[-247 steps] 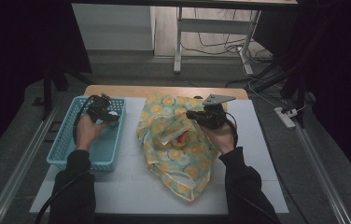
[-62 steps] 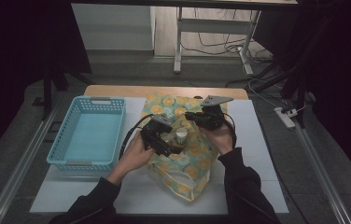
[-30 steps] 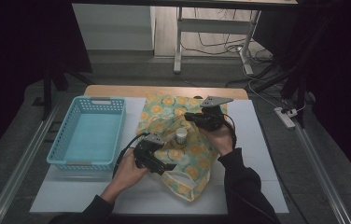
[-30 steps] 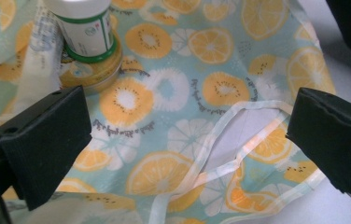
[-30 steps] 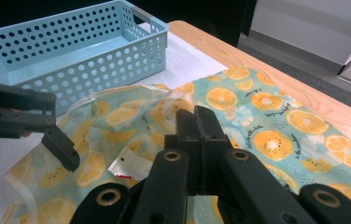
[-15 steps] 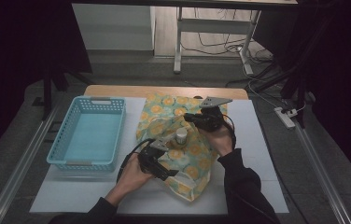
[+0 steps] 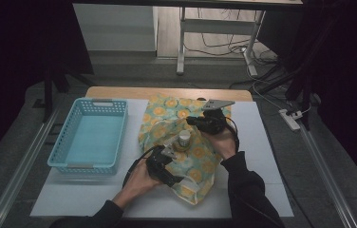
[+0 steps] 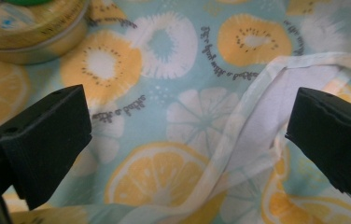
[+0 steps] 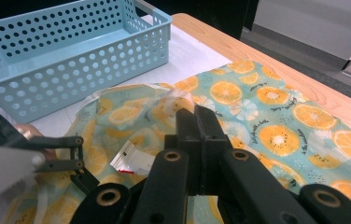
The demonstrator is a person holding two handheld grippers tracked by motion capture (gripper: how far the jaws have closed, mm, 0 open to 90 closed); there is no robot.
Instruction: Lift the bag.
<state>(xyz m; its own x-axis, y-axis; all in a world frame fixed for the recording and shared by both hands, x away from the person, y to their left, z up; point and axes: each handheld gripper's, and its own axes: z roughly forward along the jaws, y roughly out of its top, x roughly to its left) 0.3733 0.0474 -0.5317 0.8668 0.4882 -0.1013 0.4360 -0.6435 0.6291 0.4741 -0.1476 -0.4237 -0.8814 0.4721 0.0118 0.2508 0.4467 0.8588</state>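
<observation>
The right gripper (image 9: 200, 140) had its jaws pressed together over the fruit-print cloth (image 9: 267, 116), which looked pinched between them; a blue basket (image 9: 71, 56) stood beyond on white paper (image 9: 187, 51); a small clear packet (image 9: 134, 161) lay on the cloth; the left gripper (image 9: 78, 175) showed at lower left

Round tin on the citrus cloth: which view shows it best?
High view. The round tin shows whole there, on the citrus cloth, between the left gripper and the right gripper. The left gripper view catches just its gold rim, cropped at the top corner. In the right gripper view I can't make it out.
</observation>
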